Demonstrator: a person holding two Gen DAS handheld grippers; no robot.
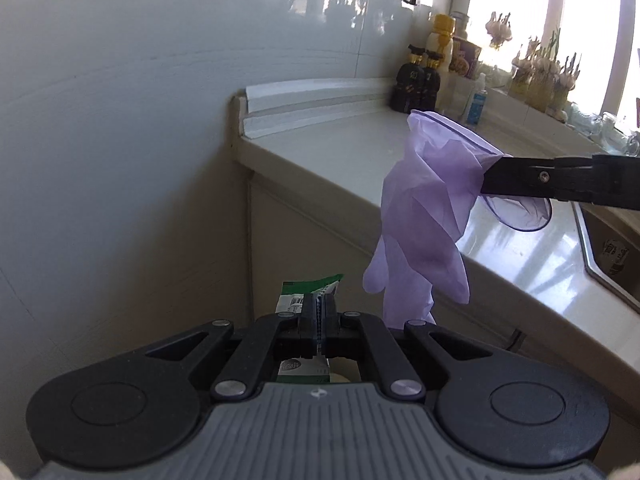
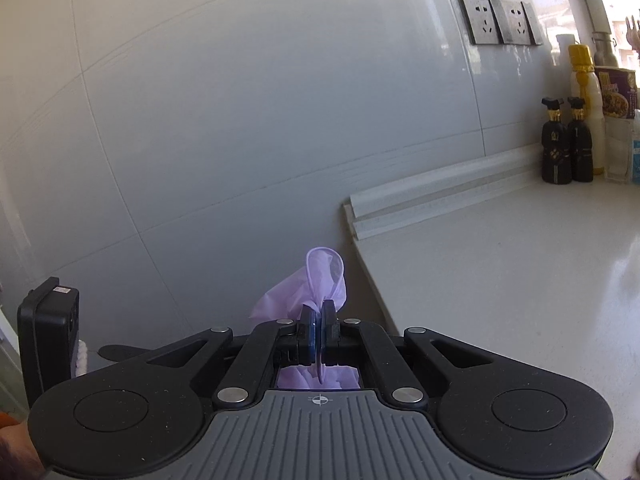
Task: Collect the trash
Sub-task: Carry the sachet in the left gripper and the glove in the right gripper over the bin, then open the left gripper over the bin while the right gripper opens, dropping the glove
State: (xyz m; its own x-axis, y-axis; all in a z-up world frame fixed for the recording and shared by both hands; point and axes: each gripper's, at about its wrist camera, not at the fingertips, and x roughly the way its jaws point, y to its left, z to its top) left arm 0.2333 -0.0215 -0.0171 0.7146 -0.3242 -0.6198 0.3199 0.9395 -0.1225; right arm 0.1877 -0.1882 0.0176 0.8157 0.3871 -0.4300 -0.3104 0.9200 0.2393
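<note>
Now, with left gripper (image 1: 319,305) clamped on the green wrapper (image 1: 298,295) and right gripper (image 2: 319,312) clamped on the purple glove (image 2: 316,280) dangling below, carry both steadily binward.

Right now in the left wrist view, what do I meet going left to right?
Green-and-white wrapper pinched in the left gripper → purple glove hanging down → right gripper's fingers clamping the glove's cuff → sink at the right edge.

Glossy pale tiled wall (image 2: 248,128), faint reflections on it; two wall sockets (image 2: 500,20) set high; pale countertop (image 2: 520,272) with raised back ledge (image 1: 320,100); bottles (image 2: 566,148) clustered at its far end; bright window (image 1: 516,20) beyond; steel sink (image 1: 612,248) at right.
</note>
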